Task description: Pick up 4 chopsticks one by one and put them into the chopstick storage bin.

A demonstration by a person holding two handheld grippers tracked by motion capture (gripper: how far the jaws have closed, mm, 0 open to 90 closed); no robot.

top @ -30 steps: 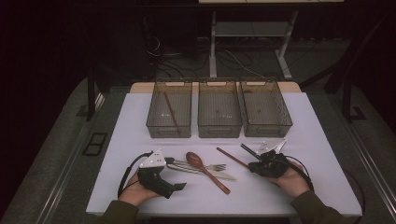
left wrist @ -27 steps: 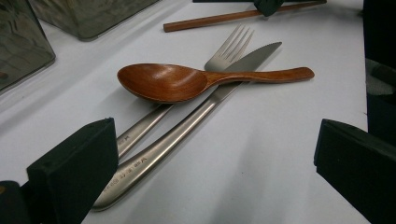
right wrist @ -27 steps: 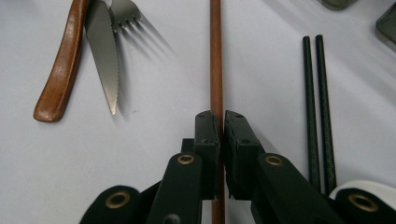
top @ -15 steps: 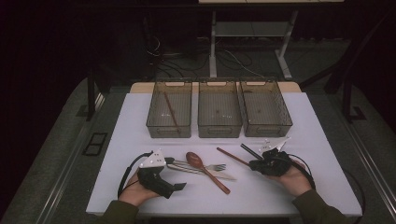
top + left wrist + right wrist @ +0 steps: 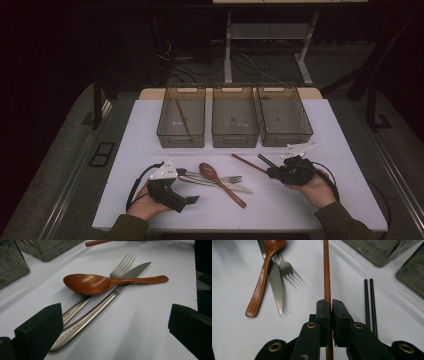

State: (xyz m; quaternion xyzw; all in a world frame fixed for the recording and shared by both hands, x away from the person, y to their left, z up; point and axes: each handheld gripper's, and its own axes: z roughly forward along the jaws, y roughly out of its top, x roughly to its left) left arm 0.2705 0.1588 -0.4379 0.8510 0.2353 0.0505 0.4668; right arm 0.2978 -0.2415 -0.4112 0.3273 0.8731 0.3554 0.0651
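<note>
Low over the worktop, right claw pinches a brown chopstick; left claw rests wide open, empty.

The worktop is showing plain white, with no pattern. The wooden spoon is glowing a warm reddish brown with faint grain. The fork and the knife are shining silver-grey, each carrying small dark lettering on its handle. The single chopstick is showing the same reddish brown, while the pair of chopsticks is looking black. The three bins are appearing smoky translucent grey-brown. The right gripper is showing black fingers with brass-coloured rivets; the left gripper is black, topped by a pale grey plate.
</note>
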